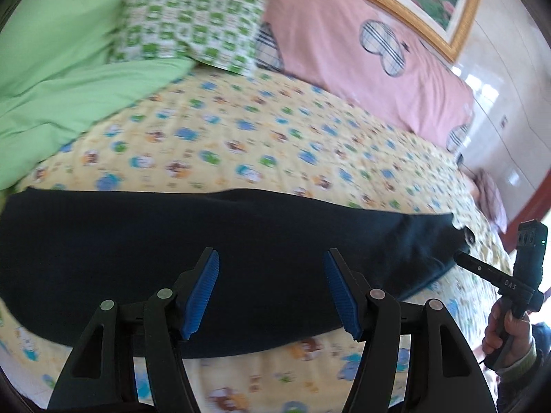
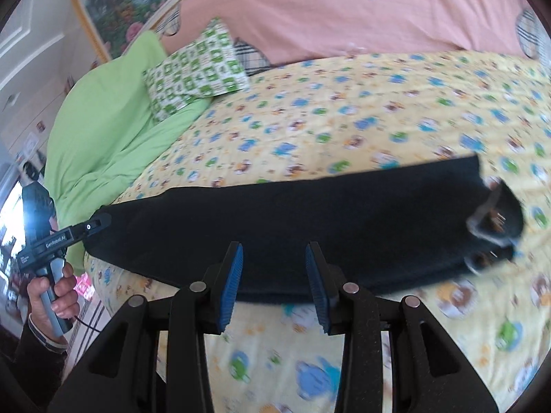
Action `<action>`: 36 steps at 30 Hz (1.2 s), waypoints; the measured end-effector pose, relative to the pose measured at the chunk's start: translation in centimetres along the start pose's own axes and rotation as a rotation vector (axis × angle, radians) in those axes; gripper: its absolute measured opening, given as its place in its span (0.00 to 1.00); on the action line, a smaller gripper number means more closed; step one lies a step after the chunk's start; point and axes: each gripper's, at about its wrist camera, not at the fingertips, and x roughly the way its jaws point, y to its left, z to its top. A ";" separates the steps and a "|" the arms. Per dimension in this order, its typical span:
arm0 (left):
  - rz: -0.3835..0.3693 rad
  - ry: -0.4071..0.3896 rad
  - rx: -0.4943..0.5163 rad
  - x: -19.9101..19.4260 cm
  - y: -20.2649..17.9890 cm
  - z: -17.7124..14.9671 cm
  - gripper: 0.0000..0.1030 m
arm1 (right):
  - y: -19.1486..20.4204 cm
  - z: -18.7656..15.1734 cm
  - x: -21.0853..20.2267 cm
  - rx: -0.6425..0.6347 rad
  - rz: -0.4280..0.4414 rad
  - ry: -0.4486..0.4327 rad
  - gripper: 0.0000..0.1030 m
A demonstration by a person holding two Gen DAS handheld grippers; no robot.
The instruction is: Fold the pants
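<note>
Green duvet (image 1: 69, 86) bunched at far left of the bed, green-checked pillow (image 1: 193, 24) against a pink headboard cover (image 1: 344, 41). Dark navy pants (image 1: 206, 258) lay flat on the yellow cartoon-print bedsheet (image 1: 275, 137), already doubled leg on leg by the look of it, long axis running left-right across both views. Waistband end (image 2: 492, 220) sat at the right; leg ends (image 2: 103, 227) at the left.

Left hand-held gripper (image 1: 270, 289) hovered over the near edge of the pants, blue pads spread wide, nothing between them. In the right wrist view its tip appeared to reach the leg-end corner; contact uncertain. Right hand-held gripper (image 2: 273, 285) was likewise spread and empty, just short of the near edge, mid-length. The left seemed nearer the leg ends. Judged next move: bring one end over toward the other.

Gilt-framed floral picture (image 2: 120, 7) on pale wall behind.
</note>
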 end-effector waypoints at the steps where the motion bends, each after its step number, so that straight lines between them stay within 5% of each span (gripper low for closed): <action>1: -0.013 0.010 0.011 0.5 -0.8 0.1 0.64 | -0.4 -0.2 -0.3 0.011 -0.006 -0.002 0.38; 18: -0.191 0.128 0.280 7.5 -13.9 4.2 0.70 | -8.1 -1.8 -4.8 0.287 -0.149 -0.064 0.48; 30: -0.320 0.310 0.471 13.9 -21.4 6.2 0.74 | -11.8 -2.1 -3.1 0.526 -0.073 -0.073 0.48; 36: -0.408 0.452 0.573 18.3 -25.6 6.9 0.74 | -13.4 -2.5 -2.6 0.642 -0.020 -0.151 0.48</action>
